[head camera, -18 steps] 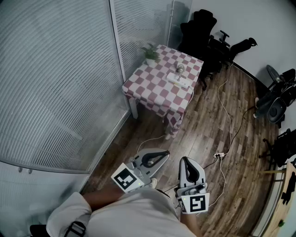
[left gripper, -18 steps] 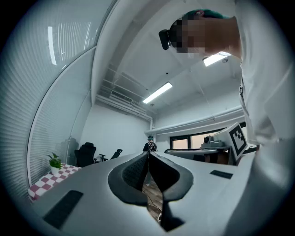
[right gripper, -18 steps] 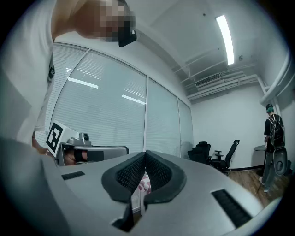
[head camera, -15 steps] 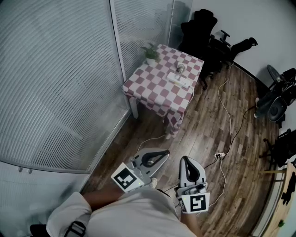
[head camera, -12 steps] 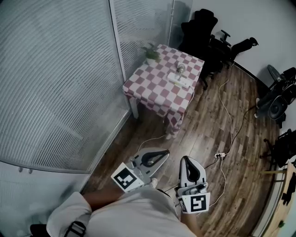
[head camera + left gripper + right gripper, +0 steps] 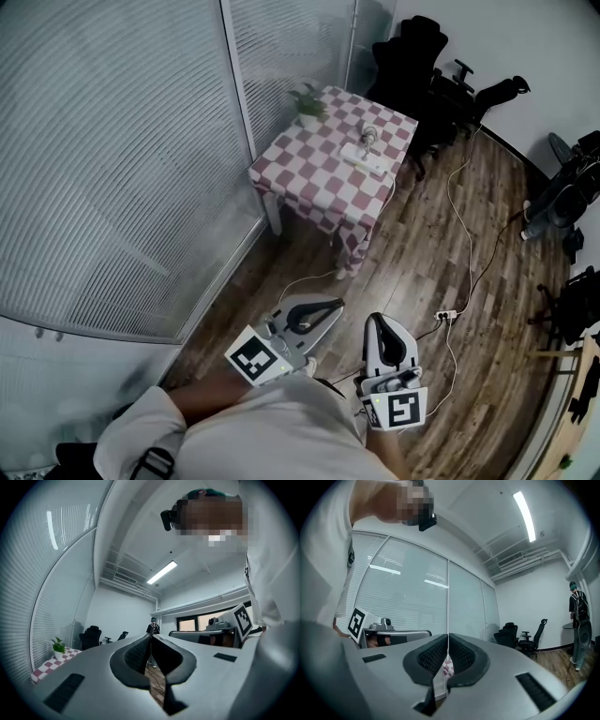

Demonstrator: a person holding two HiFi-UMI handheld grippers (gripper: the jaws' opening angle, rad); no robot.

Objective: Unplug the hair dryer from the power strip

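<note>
Far ahead, the white power strip (image 6: 367,161) lies on the table with the red and white checked cloth (image 6: 319,183). The hair dryer (image 6: 369,137) stands just behind the strip; its plug is too small to make out. Both grippers are held low, close to my body and far from the table. My left gripper (image 6: 336,305) (image 6: 151,636) is shut with nothing between its pads. My right gripper (image 6: 376,322) (image 6: 448,635) is also shut and empty, beside the left one.
A potted plant (image 6: 307,105) (image 6: 58,645) stands at the table's far left corner. Black office chairs (image 6: 420,52) stand behind the table. A second power strip (image 6: 444,315) with long cables lies on the wood floor. A glass wall with blinds (image 6: 122,159) runs along the left. A person (image 6: 579,620) stands at the far right.
The head view has shifted slightly, so the table sits a touch further right. Both grippers stay shut in the same place.
</note>
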